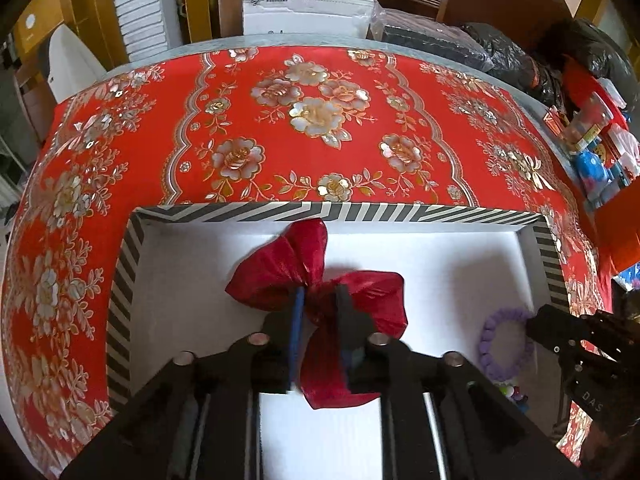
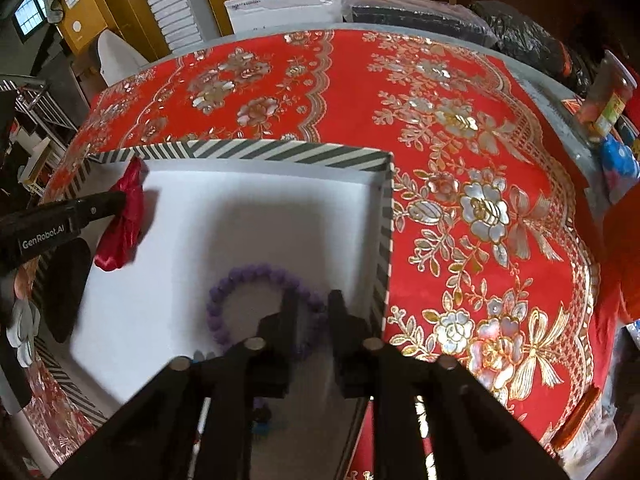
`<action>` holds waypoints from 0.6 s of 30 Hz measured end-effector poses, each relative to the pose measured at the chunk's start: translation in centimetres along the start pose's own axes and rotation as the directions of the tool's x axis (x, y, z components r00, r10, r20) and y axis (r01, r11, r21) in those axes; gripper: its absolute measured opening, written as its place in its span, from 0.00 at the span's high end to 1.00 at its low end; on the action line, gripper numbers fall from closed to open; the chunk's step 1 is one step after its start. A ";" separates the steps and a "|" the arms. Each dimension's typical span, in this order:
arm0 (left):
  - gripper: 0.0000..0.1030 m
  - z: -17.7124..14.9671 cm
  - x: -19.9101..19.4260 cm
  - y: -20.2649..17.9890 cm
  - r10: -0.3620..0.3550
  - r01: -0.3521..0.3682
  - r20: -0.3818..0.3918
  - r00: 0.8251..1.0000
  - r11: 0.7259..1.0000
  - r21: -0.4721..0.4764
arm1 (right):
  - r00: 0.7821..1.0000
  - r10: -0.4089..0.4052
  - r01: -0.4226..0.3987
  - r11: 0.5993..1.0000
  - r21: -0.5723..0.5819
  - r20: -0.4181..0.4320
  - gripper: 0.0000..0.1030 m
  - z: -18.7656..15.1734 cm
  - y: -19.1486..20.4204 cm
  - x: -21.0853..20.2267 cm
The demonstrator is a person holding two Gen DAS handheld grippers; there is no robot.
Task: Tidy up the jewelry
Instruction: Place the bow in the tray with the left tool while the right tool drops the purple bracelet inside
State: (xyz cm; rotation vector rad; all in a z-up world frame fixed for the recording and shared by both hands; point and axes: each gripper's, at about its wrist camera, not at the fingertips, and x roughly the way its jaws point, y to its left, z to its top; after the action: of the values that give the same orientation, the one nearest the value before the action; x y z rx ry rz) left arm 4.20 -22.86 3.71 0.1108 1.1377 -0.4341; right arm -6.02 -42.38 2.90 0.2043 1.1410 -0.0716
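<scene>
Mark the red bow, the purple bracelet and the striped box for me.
Red bow (image 1: 276,276): left wrist view, its upper left loop.
Purple bracelet (image 2: 256,270): right wrist view, beads at the top of the ring.
Striped box (image 2: 280,154): right wrist view, its far rim.

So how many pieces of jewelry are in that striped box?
2 clearly: a red bow held over the box by the left hand-held gripper, and a purple bead bracelet on its floor. Small colorful bits may hide nearby.

Glossy red satin bow (image 1: 316,292); matt purple bead bracelet (image 2: 256,304); shiny foil-printed tablecloth (image 1: 320,120).
</scene>
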 end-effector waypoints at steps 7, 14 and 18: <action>0.82 -0.6 -2.1 0.0 -0.012 0.012 0.029 1.000 1.000 -0.014 | 0.998 0.051 -0.052 0.998 0.022 0.033 0.67 -0.5 0.4 -2.0; 0.82 -2.1 -4.9 -0.8 0.012 -0.013 0.064 0.998 1.000 0.010 | 0.993 0.090 -0.091 0.996 0.010 0.073 0.66 -1.4 1.7 -4.6; 0.82 -3.4 -6.8 -1.4 0.016 -0.019 0.089 0.996 1.000 0.025 | 0.990 0.098 -0.097 0.995 -0.011 0.104 0.64 -2.2 2.6 -6.4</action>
State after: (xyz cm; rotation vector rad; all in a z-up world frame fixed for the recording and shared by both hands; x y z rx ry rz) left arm -1.60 -21.24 8.56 0.1230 1.0428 -0.4343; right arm -10.25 -39.68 8.16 0.2483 1.0258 0.0074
